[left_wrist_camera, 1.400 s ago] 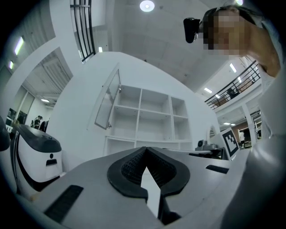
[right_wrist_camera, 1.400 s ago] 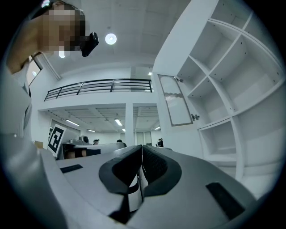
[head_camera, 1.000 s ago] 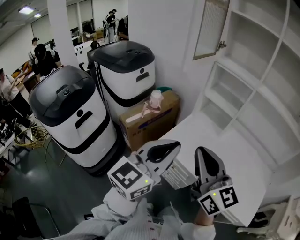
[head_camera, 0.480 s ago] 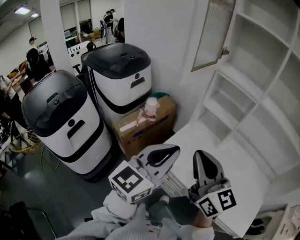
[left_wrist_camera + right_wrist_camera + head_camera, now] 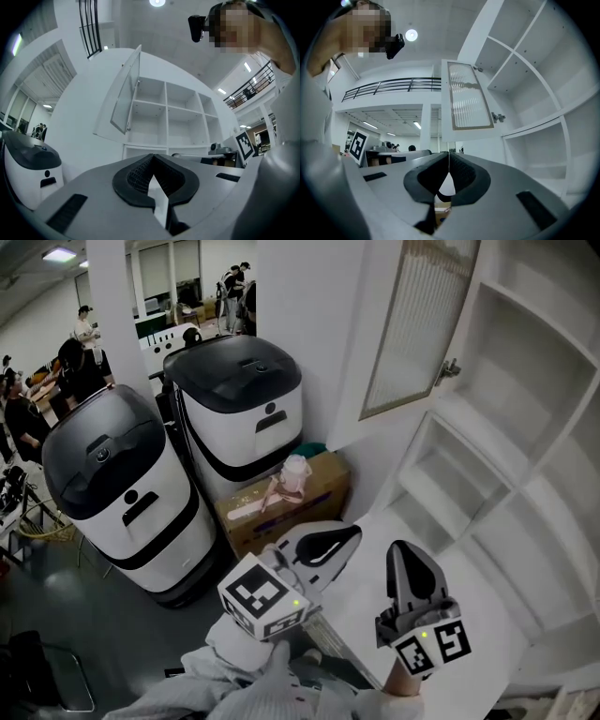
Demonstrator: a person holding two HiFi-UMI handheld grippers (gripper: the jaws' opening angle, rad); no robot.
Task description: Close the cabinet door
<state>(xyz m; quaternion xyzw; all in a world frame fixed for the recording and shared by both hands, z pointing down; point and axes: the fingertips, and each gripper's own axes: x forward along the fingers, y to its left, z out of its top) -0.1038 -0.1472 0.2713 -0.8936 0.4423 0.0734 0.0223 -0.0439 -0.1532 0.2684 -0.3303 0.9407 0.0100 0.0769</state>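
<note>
Containers first: white open-front cabinet [image 5: 525,474] at right, split into shelf compartments. Left of it on the floor, a brown cardboard box [image 5: 309,502] against the wall, flaps shut, with a pale pink-and-white bottle-like item [image 5: 295,474] on top. Beside the box, two tall white units with dark domed lids, one near [image 5: 122,484] and one behind [image 5: 244,395].

Markings: black-and-white square codes on the left cube [image 5: 262,601] and the right cube [image 5: 433,645]. Small dark icon on each white unit's front. Bluish print on the box side, too small to read. No legible text anywhere.

Cabinet door [image 5: 412,334]: white frame, ribbed glass panel, swung wide open off the cabinet's upper left edge, hinge [image 5: 448,368] at its lower right corner.

Left gripper [image 5: 352,532]: jaws together, pads meeting, nothing between. Right gripper [image 5: 405,549]: jaws together too, nothing clamped. Both side by side low in the head view, over the white ledge [image 5: 469,606] at the cabinet's base, tips aimed toward the shelves. Door above and ahead of both sets of fingers, well apart, no contact.
</note>
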